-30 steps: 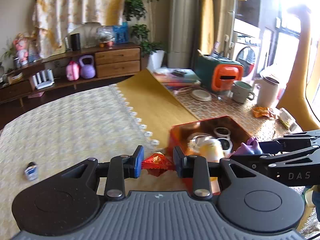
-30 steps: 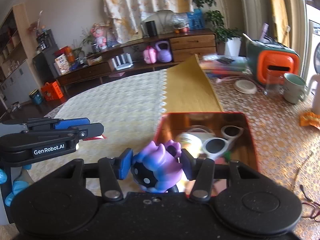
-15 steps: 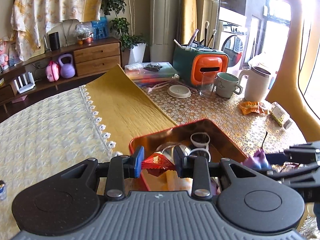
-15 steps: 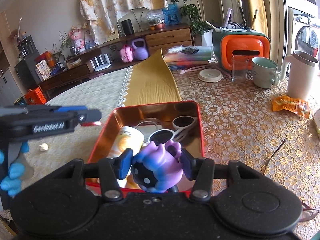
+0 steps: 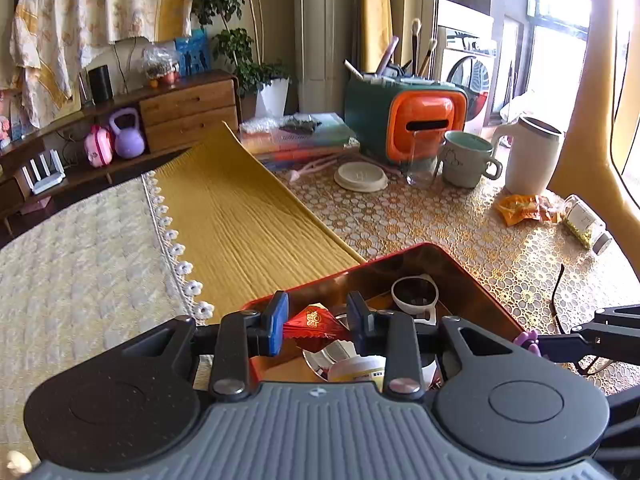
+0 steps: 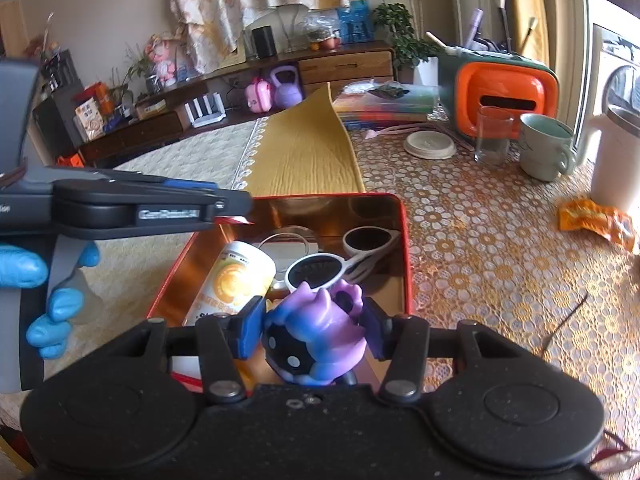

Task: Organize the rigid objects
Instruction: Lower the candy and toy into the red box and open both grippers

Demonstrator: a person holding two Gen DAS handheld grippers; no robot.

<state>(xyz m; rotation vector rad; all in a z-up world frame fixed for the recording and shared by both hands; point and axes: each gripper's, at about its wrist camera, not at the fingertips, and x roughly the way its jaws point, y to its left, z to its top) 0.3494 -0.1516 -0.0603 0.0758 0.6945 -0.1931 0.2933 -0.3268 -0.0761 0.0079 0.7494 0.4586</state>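
Item: red foil packet (image 5: 314,326), pinched between the left gripper (image 5: 318,316) jaws, held over the near corner of the red tin (image 5: 476,270), presumably for dropping in. Item: purple figurine (image 6: 316,334), pinched between the right gripper (image 6: 314,326) jaws, poised above the tin's near edge for the same purpose, by judgement. Ahead of the jaws, inside the tin: yellow canister (image 6: 232,280) lying on its side, white sunglasses (image 6: 340,260) beyond it. Tin rests on the bench (image 6: 480,240) on a lace-patterned cover. Farther ahead: glass (image 6: 492,136), green mug (image 6: 546,148), orange-fronted organiser (image 6: 506,96), orange snack wrapper (image 6: 596,218) to the right, all well apart from the tin.
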